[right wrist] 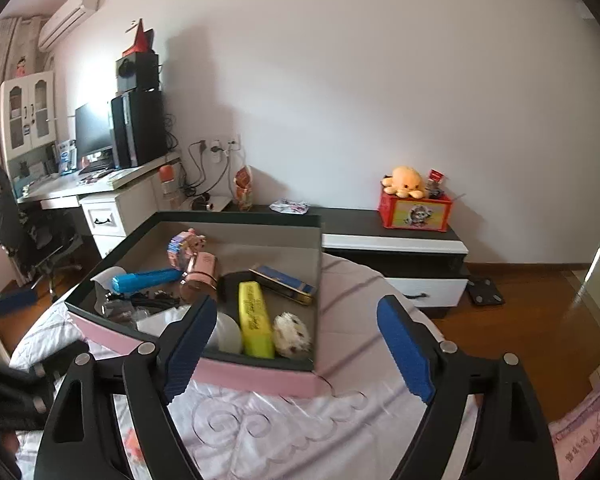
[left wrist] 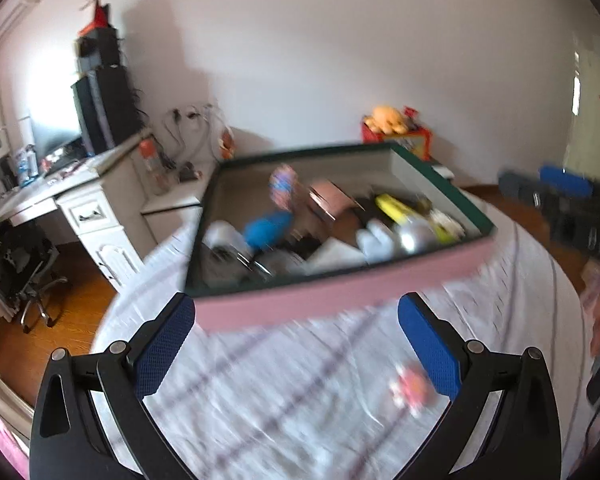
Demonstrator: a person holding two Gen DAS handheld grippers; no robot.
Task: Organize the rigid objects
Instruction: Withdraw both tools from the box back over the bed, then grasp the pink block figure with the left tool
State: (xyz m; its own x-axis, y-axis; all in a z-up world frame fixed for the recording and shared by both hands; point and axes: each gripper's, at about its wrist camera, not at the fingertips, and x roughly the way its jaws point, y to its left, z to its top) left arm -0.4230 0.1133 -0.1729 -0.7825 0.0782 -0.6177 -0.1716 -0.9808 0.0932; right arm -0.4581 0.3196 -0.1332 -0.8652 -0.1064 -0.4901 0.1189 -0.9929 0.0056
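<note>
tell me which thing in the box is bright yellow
The highlighter, lying lengthwise near the front wall of the box, between a white cup and a speckled ball; everything else is blue, pink, white or dark.

Left gripper (left wrist: 296, 344): my jaws stand wide apart with nothing between the blue pads (left wrist: 165, 346); I point forward and down.
Right gripper (right wrist: 298, 354): my jaws are spread with nothing pressed between the pads (right wrist: 190, 350); I tilt forward and down.
Seen from the other side: my right gripper's blue pad shows at the right edge of the left view.
</note>
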